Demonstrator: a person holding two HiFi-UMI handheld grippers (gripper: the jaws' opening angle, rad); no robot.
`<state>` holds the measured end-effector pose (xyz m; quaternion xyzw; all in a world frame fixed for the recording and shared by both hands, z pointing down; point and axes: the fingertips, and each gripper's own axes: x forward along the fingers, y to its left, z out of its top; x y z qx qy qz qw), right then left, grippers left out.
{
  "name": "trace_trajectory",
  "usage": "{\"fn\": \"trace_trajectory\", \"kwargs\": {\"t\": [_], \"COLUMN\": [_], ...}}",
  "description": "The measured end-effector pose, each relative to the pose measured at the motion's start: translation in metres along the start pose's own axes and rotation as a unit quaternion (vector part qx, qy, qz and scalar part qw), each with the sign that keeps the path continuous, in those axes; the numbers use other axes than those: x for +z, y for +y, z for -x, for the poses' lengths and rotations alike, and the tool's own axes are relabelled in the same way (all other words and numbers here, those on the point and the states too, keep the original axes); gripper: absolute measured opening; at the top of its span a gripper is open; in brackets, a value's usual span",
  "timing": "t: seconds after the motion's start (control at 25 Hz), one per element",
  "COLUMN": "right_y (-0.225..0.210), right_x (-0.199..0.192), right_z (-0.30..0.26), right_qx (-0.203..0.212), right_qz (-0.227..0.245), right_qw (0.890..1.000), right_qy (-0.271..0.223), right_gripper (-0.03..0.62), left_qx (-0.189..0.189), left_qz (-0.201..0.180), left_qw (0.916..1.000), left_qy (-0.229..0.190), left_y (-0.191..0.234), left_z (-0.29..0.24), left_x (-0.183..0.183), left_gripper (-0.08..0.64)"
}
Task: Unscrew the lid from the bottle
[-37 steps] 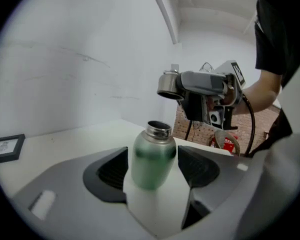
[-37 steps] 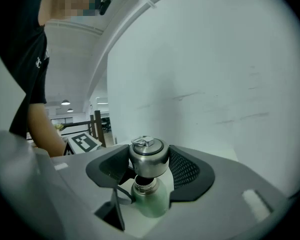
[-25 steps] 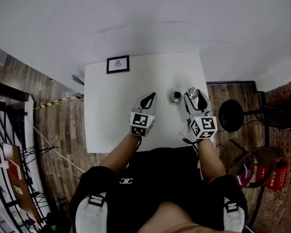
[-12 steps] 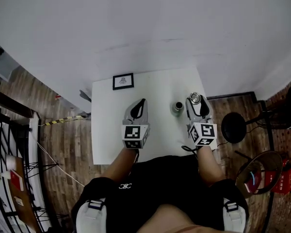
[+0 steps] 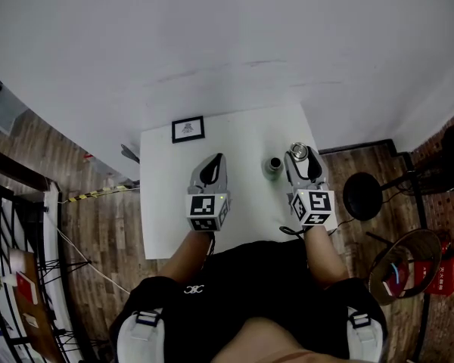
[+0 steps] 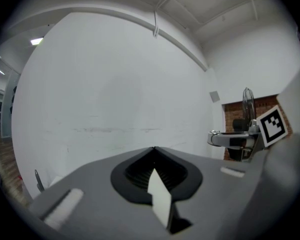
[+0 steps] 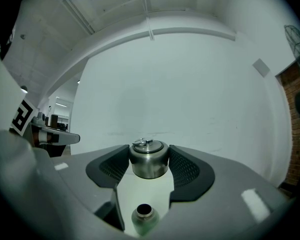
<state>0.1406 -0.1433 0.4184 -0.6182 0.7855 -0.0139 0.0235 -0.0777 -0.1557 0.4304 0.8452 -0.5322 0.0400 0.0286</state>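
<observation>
The steel bottle [image 5: 273,165] stands upright on the white table [image 5: 166,203], neck open; the right gripper view shows its open mouth [image 7: 143,217] low between the jaws. My right gripper [image 5: 299,151] is shut on the round metal lid [image 7: 149,159], held clear of the bottle, just to its right and above table level. My left gripper [image 5: 216,158] hovers over the table's middle, left of the bottle, with jaws shut and nothing in them [image 6: 154,149]. From the left gripper view the lid [image 6: 229,138] shows at the right edge.
A small framed picture [image 5: 188,128] lies at the table's far left corner. A black round stool [image 5: 362,196] and a round metal-rimmed seat [image 5: 398,262] stand on the wooden floor to the right. A white wall runs behind the table.
My left gripper has drawn back to the left, away from the bottle. The right gripper still holds the lid beside the bottle. The head view has shifted a little.
</observation>
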Motion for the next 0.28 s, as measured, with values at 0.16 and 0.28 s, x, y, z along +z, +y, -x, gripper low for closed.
{"fn": "trace_trajectory", "kwargs": {"t": [0.16,0.28], "right_y": [0.0049,0.0085], "right_x": [-0.0002,-0.0025], "right_z": [0.0010,-0.0007], "right_qx": [0.005,0.009], "right_qz": [0.001,-0.002], "right_qw": [1.000,1.000], "right_qy": [0.000,0.000], "right_gripper": [0.253,0.253], "left_qx": [-0.002,-0.002], "left_qz": [0.002,0.005], "left_qw": [1.0000,1.0000], "left_qy": [0.002,0.004], "left_y": [0.0019,0.0055], "left_z": [0.0021,0.0024], "left_x": [0.0004,-0.0004], "left_gripper": [0.054,0.054]}}
